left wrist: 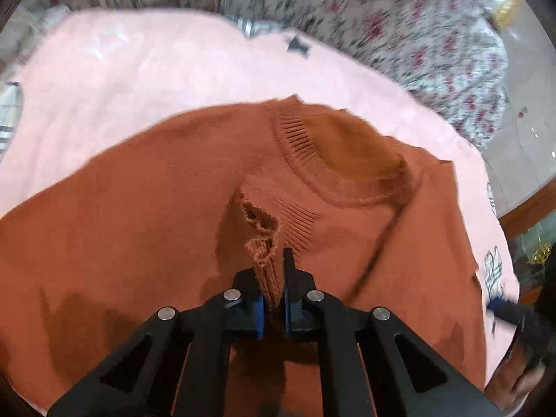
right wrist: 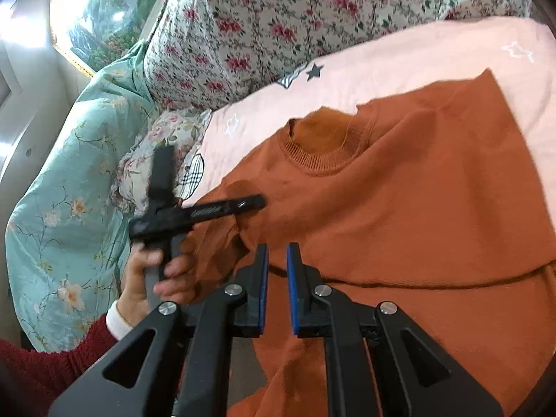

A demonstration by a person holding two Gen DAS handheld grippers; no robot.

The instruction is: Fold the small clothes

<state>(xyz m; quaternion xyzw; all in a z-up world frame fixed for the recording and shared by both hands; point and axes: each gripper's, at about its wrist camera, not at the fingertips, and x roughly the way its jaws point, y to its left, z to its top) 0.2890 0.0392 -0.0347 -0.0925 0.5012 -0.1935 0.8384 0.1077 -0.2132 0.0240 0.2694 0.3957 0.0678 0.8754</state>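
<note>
An orange sweater [left wrist: 146, 208] lies flat on a pink sheet [left wrist: 121, 69], neckline [left wrist: 347, 160] away from me. My left gripper [left wrist: 274, 260] is shut on the ribbed cuff [left wrist: 264, 260] of a sleeve, held over the sweater's chest. In the right wrist view the sweater [right wrist: 417, 201] fills the middle, with a fold line across its lower part. My right gripper [right wrist: 277, 253] is slightly open and empty above the sweater's left part. The left gripper [right wrist: 259, 203] shows there too, held by a hand [right wrist: 163, 271] at the sweater's left edge.
A floral quilt [right wrist: 271, 27] is bunched behind the pink sheet [right wrist: 399, 59]. A turquoise flowered cover [right wrist: 69, 180] hangs at the left. The floor [left wrist: 521, 121] lies beyond the bed's edge in the left wrist view.
</note>
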